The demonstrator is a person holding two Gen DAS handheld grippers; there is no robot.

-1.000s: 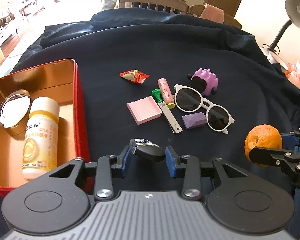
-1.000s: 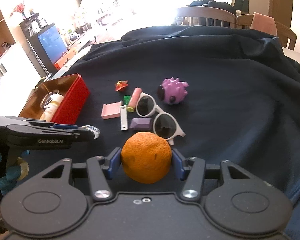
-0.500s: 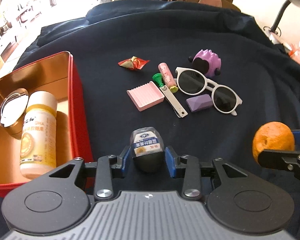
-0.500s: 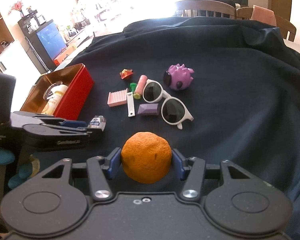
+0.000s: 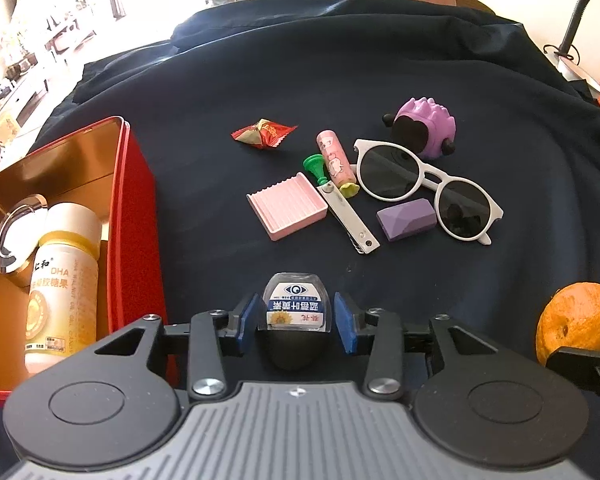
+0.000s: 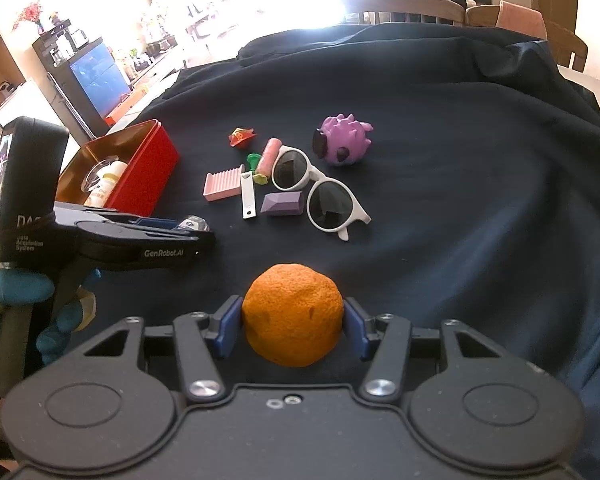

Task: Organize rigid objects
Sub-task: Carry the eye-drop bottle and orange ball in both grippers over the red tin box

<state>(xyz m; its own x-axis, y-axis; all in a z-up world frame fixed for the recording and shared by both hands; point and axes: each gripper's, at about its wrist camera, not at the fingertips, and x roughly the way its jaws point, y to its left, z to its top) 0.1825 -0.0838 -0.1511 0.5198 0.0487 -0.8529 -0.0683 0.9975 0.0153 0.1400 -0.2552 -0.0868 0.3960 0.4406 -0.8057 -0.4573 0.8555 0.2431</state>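
Note:
My left gripper (image 5: 295, 322) is shut on a small dark bottle with a blue eye label (image 5: 296, 312), held above the dark cloth just right of the red tin (image 5: 134, 208). The tin holds a white and yellow supplement bottle (image 5: 62, 292) and a round mirror (image 5: 14, 236). My right gripper (image 6: 293, 322) is shut on an orange (image 6: 293, 318), which also shows in the left wrist view (image 5: 578, 326). The left gripper shows in the right wrist view (image 6: 194, 226), to the left of the orange.
On the dark cloth (image 5: 380, 80) lie a pink ridged tray (image 5: 286, 210), nail clippers (image 5: 350, 222), a green pin (image 5: 316, 166), a pink tube (image 5: 336, 158), a red candy (image 5: 262, 134), white sunglasses (image 5: 428, 190), a purple block (image 5: 406, 218) and a purple spiky toy (image 5: 426, 126). A lamp (image 5: 580, 4) stands far right.
The left gripper has tilted, so the bottle's eye label now faces the camera, and it has moved forward toward the clutter. The right gripper with the orange has drawn slightly back.

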